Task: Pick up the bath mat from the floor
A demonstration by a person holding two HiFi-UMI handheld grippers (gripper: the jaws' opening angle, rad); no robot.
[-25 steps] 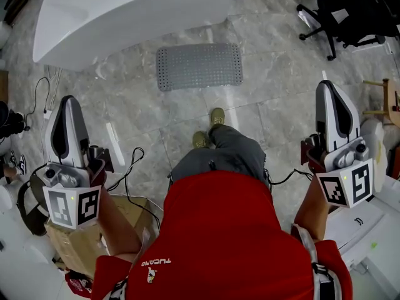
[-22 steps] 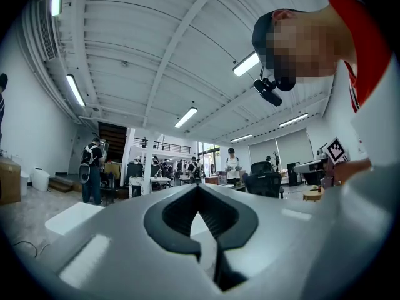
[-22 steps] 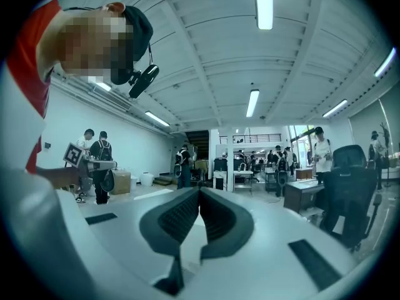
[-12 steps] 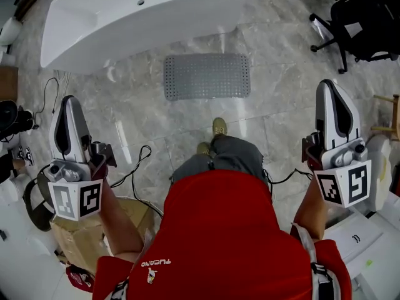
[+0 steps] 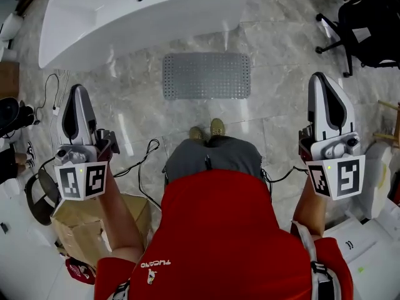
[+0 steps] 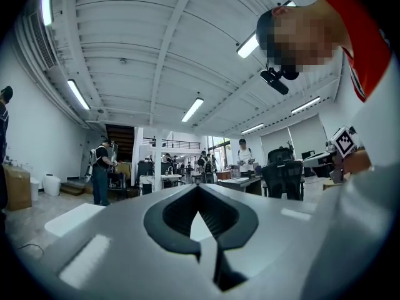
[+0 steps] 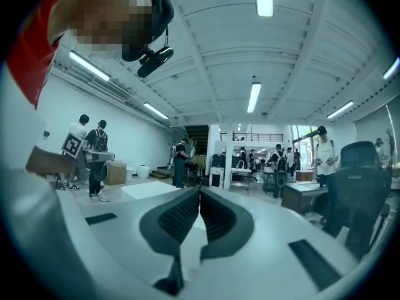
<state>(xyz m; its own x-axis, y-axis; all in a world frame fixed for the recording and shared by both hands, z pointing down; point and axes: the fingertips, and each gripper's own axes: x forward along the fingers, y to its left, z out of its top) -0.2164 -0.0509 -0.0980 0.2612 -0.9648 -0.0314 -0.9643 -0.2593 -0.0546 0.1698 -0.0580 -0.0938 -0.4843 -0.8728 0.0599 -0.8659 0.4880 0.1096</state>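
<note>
The grey bath mat (image 5: 207, 75) lay flat on the floor (image 5: 281, 49), just beside the white bathtub (image 5: 125, 14), ahead of the person's shoes (image 5: 208, 130). The left gripper (image 5: 79, 90) and right gripper (image 5: 319, 79) hung above, jaws closed on nothing. The mat looked light, floppy and rubbery, probably clinging to the tile; I'd pinch a near corner and peel

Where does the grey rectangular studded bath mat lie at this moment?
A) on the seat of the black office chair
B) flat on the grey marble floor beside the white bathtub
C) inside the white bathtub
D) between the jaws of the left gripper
B: the grey rectangular studded bath mat lies flat on the grey marble floor, close beside the white bathtub.
</note>
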